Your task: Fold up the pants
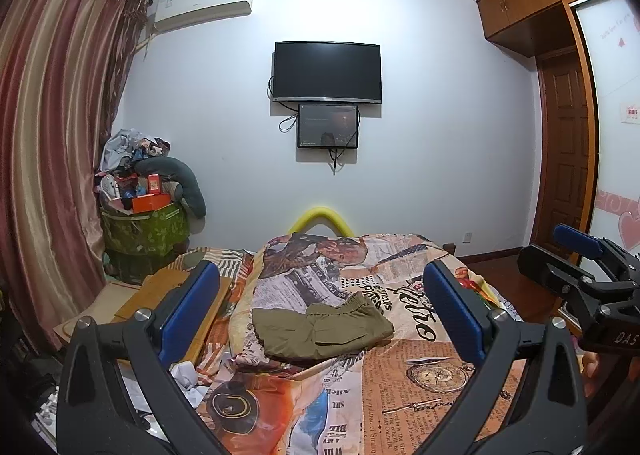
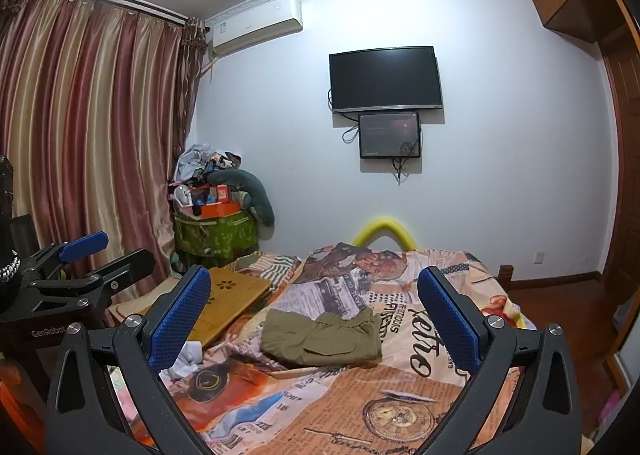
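Observation:
Olive-green pants (image 1: 320, 331) (image 2: 324, 337) lie folded into a compact bundle in the middle of the bed, elastic waistband facing the far wall. They rest on a newsprint-patterned bedspread (image 1: 420, 395) (image 2: 360, 387). My left gripper (image 1: 320, 269) hovers open above the near part of the bed, short of the pants, with nothing between its blue pads (image 1: 192, 311). My right gripper (image 2: 314, 273) is likewise open and empty, held back from the pants. Each gripper shows in the other's view: the right gripper (image 1: 552, 251) at the right edge, the left gripper (image 2: 112, 251) at the left edge.
A wooden lap tray (image 1: 176, 295) (image 2: 236, 291) lies on the bed's left side, with crumpled white paper (image 2: 188, 355) near it. A green bin piled with clutter (image 1: 148, 231) stands in the far left corner by the curtain (image 1: 52, 135). A wardrobe (image 1: 568, 155) lines the right.

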The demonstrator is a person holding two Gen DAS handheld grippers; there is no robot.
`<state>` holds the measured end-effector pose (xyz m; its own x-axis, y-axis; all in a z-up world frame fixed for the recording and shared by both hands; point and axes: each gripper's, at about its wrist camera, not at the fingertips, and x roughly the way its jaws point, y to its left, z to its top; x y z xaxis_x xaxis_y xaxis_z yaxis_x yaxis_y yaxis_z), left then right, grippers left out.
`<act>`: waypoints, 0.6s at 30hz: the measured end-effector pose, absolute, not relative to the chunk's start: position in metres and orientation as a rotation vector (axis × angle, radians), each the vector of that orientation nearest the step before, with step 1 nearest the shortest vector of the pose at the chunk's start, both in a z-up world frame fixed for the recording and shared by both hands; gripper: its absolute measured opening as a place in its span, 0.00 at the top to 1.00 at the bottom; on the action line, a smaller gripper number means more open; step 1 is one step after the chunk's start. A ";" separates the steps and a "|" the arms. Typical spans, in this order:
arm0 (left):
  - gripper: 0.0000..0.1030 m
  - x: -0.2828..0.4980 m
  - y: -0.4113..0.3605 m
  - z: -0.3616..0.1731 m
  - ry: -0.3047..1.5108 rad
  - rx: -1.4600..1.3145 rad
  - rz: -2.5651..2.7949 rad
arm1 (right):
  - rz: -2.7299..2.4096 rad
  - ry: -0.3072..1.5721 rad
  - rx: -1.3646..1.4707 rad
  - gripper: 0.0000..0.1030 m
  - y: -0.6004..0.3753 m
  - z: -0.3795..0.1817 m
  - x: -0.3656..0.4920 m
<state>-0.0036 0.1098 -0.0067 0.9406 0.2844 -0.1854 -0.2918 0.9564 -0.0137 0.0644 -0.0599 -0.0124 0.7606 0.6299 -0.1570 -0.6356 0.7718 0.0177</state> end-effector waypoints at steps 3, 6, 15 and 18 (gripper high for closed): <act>0.00 -0.003 0.110 -0.007 0.185 -0.044 0.290 | 0.688 0.156 -0.037 0.00 -0.060 -0.012 0.064; 0.00 -0.001 0.109 -0.009 0.187 -0.045 0.291 | 0.687 0.158 -0.036 0.00 -0.061 -0.012 0.064; 0.00 -0.001 0.109 -0.009 0.187 -0.046 0.289 | 0.687 0.160 -0.032 0.00 -0.062 -0.011 0.062; 0.00 -0.001 0.109 -0.010 0.189 -0.049 0.286 | 0.687 0.160 -0.031 0.00 -0.061 -0.012 0.061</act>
<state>-0.0006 0.1091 -0.0099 0.9417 0.2761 -0.1921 -0.2852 0.9582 -0.0208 0.0612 -0.0606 -0.0121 0.7616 0.6288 -0.1571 -0.6335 0.7734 0.0241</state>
